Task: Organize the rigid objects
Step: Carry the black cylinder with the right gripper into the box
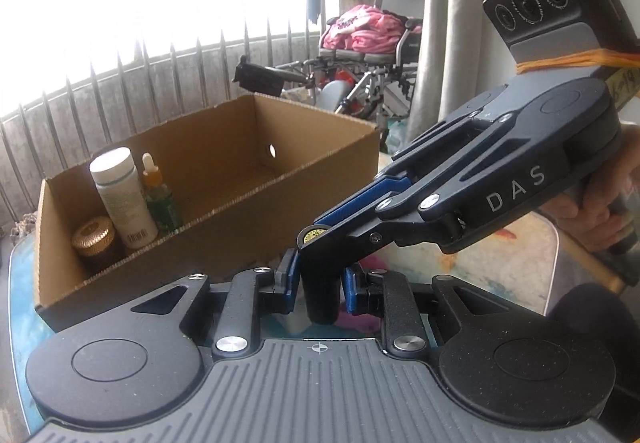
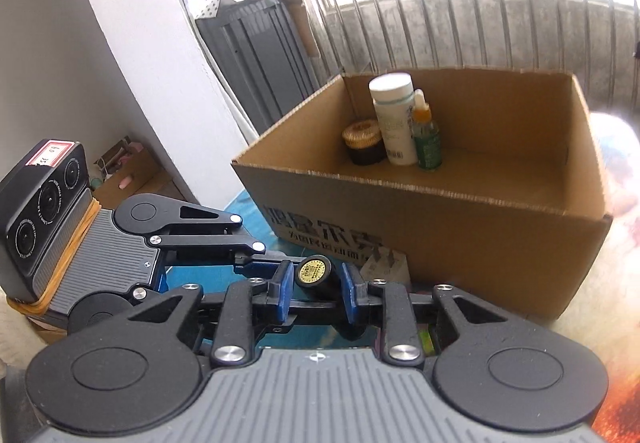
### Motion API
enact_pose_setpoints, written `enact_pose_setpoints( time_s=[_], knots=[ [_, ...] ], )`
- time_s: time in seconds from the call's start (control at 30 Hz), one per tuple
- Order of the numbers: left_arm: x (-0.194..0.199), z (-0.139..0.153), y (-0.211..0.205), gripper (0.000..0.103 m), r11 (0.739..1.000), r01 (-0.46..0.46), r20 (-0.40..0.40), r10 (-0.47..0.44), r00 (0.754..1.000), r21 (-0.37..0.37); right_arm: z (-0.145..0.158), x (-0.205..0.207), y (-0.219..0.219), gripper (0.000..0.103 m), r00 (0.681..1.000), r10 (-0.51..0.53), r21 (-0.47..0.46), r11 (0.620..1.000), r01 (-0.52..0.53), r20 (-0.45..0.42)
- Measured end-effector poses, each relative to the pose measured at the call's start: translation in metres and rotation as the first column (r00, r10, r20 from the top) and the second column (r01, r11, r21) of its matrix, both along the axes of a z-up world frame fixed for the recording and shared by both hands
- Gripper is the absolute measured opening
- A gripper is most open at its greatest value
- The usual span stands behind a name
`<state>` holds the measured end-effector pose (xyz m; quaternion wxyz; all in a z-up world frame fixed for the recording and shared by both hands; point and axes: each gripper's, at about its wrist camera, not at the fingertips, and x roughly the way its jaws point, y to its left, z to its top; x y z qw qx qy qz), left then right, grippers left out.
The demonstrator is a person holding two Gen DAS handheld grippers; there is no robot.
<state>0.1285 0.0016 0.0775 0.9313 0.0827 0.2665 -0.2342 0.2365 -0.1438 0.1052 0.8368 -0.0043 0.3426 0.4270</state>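
Where both grippers meet: left gripper [image 1: 318,277] and right gripper [image 2: 314,293] jaws each pinching one black cylinder [image 1: 320,301].

Both claws [image 1: 316,283] [image 1: 310,243] grip 1 black bottle [image 1: 320,299].

Strong daylight pours in behind the grey metal railing [image 1: 120,83], blowing the upper left of the left wrist view and the upper right of the right wrist view to pure white. Fisheye distortion bends the railing bars and frame edges. The open brown cardboard box [image 2: 460,227] interior stays evenly lit, slightly soft.
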Motion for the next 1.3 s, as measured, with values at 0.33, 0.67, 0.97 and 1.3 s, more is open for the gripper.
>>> enact_pose_setpoints(
  time_s=[0.33,0.67,0.97,1.3],
  knots=[
    [0.043,0.085,-0.002,0.021,0.999,0.011,0.110,-0.016,0.994,0.051,0.085,0.037,-0.006,0.028,0.992,-0.031,0.055,0.998,0.024,0.123],
    [0.160,0.052,0.015,0.021,0.993,-0.039,0.009,0.038,0.999,0.107,0.050,0.155,0.024,0.027,0.995,-0.095,0.036,0.995,0.095,0.011],
    [0.220,0.014,0.026,0.021,0.971,-0.065,-0.069,0.083,0.994,0.228,-0.001,0.228,0.041,0.027,0.978,-0.163,0.008,0.986,0.166,-0.128],
    [0.238,0.004,0.029,0.022,0.951,-0.067,-0.125,0.109,0.986,0.302,-0.020,0.244,0.049,0.026,0.969,-0.181,0.008,0.983,0.185,-0.171]
  ],
)
